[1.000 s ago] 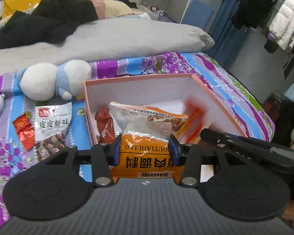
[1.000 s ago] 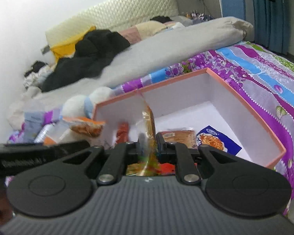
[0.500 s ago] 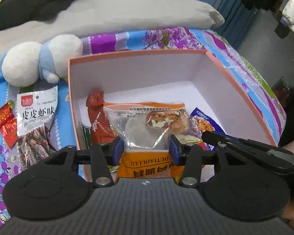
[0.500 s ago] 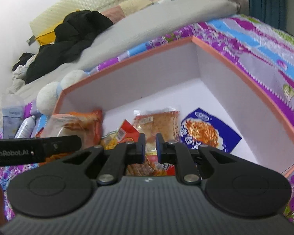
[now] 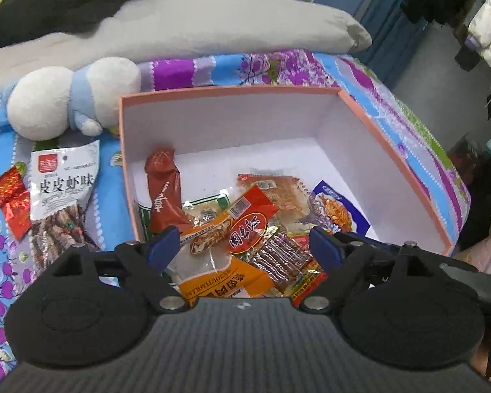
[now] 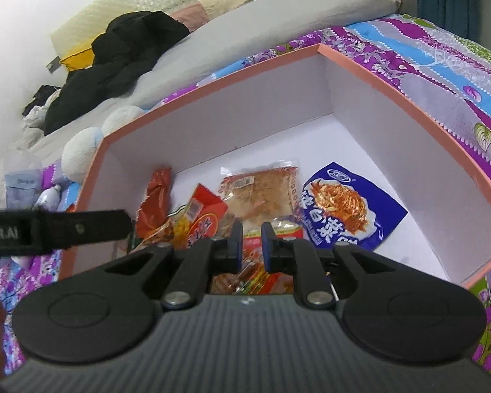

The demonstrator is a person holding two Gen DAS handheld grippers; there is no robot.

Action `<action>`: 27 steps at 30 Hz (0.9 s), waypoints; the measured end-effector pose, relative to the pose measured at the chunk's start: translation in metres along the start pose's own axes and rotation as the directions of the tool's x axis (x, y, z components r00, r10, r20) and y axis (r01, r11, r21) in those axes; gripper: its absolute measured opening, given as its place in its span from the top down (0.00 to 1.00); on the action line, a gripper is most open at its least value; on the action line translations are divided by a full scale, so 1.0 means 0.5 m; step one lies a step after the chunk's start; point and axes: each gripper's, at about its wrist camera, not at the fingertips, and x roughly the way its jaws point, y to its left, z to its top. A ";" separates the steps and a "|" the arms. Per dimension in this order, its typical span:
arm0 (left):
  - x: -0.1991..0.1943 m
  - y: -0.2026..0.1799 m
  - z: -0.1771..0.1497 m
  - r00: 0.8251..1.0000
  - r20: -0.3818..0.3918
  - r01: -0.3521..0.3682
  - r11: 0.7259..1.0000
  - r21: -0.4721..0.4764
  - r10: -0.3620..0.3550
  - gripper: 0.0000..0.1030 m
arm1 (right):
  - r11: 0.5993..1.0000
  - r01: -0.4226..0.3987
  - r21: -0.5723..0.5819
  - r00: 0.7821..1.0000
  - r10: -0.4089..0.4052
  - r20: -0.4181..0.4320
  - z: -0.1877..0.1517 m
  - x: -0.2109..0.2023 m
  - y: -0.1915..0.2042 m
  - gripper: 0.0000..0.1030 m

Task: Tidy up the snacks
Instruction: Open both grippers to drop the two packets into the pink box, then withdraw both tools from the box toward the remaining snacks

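Fingers [image 5: 162, 249] just spread above crinkly foil packets [image 5: 245, 239], cardboard box [image 5: 392, 150].

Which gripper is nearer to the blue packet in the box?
Right. The right gripper hovers just beside the blue packet, over the box's near side. The left gripper has just been opening over the orange packet, farther from it.

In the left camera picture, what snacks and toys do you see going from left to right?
Small red packet → silver shrimp-flavour snack bag → dark red packet standing against the pink box's left wall → blue snack packet. The plush toy sits behind.
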 end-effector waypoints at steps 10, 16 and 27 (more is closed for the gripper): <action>-0.160 0.024 -0.054 0.990 0.128 -0.054 0.998 -0.028 0.057 0.09 | 1.000 -0.016 -0.013 0.997 0.017 0.076 -0.031 -0.101 0.040 0.84; -0.250 0.049 -0.101 0.980 0.186 -0.066 0.997 -0.044 0.073 0.09 | 0.999 -0.029 -0.033 0.997 0.031 0.074 -0.071 -0.148 0.079 0.84; -0.386 0.095 -0.204 0.953 0.254 -0.155 0.986 -0.070 0.167 0.09 | 0.993 -0.058 -0.100 0.993 0.068 0.099 -0.146 -0.241 0.170 0.84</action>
